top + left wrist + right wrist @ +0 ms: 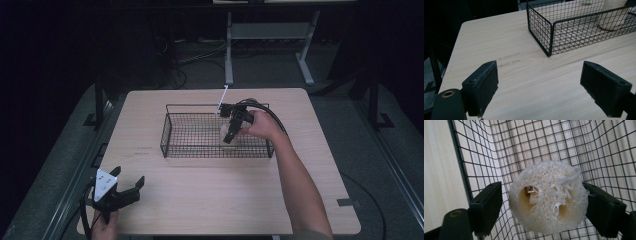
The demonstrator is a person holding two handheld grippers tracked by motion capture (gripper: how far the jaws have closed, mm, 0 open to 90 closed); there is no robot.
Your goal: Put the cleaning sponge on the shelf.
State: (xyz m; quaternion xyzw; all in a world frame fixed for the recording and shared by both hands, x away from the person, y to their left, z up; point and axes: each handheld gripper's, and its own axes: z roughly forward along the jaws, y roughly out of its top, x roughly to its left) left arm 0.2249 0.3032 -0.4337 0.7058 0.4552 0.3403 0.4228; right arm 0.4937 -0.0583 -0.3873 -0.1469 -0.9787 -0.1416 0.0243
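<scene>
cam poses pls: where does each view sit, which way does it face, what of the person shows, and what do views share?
High view: above the person's side, facing forward and down on the table; both forearms, left gripper and right gripper show.
Left gripper view: low over the table, facing the wire basket; its open fingers show.
Right gripper view: inside the basket, facing the loofah between its fingers.
Shared: basket and loofah appear in all three.
</scene>
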